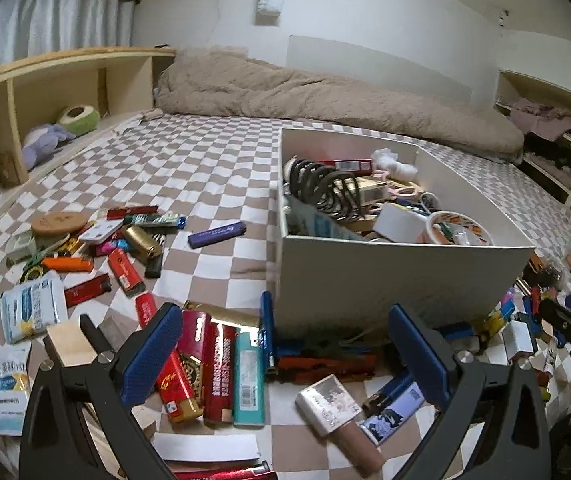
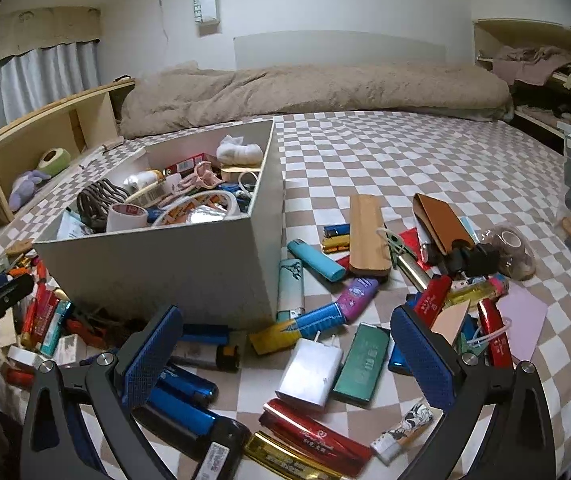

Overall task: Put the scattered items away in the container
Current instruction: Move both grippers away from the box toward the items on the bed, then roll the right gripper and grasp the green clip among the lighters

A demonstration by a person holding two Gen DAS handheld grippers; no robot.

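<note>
A white box stands on the checkered bed, partly filled with small items; it also shows in the right wrist view. My left gripper is open and empty, low over red lighters, a teal lighter and a silver pack in front of the box. My right gripper is open and empty above a white charger and a green case, right of the box's near corner.
More lighters and packets lie scattered at the left. A wooden block, a brown wallet and a tape roll lie to the right. A beige duvet lies behind, with a wooden shelf along the left.
</note>
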